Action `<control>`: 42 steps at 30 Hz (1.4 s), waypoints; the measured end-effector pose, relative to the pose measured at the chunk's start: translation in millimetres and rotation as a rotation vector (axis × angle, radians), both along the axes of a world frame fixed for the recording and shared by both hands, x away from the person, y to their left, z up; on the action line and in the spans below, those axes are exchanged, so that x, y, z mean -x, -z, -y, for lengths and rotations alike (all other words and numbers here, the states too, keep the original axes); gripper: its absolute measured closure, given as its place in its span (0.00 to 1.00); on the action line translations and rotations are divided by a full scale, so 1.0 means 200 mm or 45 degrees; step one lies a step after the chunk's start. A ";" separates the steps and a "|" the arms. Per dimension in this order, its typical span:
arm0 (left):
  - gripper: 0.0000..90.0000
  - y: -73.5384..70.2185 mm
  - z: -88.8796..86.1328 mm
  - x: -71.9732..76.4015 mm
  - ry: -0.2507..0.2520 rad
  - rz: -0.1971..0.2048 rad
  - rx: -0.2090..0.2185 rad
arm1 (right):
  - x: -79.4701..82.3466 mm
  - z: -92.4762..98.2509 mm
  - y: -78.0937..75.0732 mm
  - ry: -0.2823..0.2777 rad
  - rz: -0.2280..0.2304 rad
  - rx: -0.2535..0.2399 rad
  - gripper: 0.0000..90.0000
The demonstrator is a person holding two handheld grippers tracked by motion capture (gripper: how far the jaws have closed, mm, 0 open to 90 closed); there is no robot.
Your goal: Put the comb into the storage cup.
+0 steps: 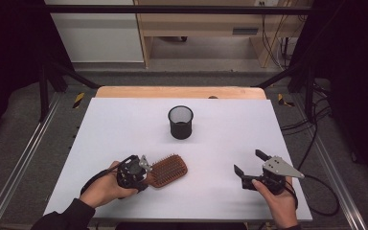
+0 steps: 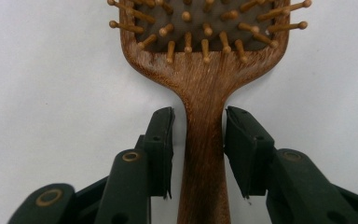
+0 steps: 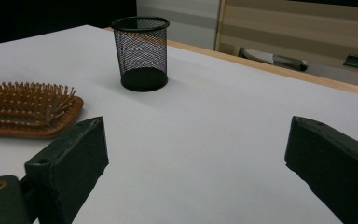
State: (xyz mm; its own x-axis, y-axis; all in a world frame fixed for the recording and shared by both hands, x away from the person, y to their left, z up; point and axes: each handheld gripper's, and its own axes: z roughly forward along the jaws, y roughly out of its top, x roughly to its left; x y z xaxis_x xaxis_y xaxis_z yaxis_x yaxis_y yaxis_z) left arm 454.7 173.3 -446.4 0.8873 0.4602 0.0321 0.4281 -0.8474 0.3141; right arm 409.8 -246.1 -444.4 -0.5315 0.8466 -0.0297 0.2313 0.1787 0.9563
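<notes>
A wooden paddle hairbrush point(image 1: 167, 170) lies bristles up on the white table point(image 1: 124, 120), near the front left. Its handle points toward the person's left hand. My left gripper point(image 1: 141, 172) straddles that handle. In the left gripper view the hairbrush point(image 2: 205, 84) runs up between the two jaws of the left gripper point(image 2: 199, 116). The right pad point(image 2: 242, 144) is almost against the wood and a narrow gap shows at the left pad point(image 2: 161, 140). My right gripper point(image 1: 249, 162) is held over the front right of the table, jaws wide apart and empty. In the right gripper view, the hairbrush point(image 3: 28, 109) lies off to the left of the right gripper point(image 3: 196, 140).
A black wire-mesh cup point(image 1: 180, 122) stands upright at the table's middle back, and the mesh cup point(image 3: 141, 51) looks empty in the right gripper view. The table's wooden back edge point(image 1: 179, 92) lies behind it. Metal rails and cables run along both sides of the table.
</notes>
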 end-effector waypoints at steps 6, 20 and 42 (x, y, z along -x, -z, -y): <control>0.77 0.00 0.02 0.00 0.019 -0.013 -0.016 | 0.00 0.00 0.00 -0.008 -0.004 -0.002 0.07; 0.81 0.00 0.02 0.00 0.052 -0.004 -0.011 | 0.00 -0.01 0.00 -0.026 -0.014 0.006 0.07; 0.81 -0.18 0.08 0.04 0.004 0.328 0.259 | 0.01 -0.01 -0.01 -0.008 0.004 -0.032 0.07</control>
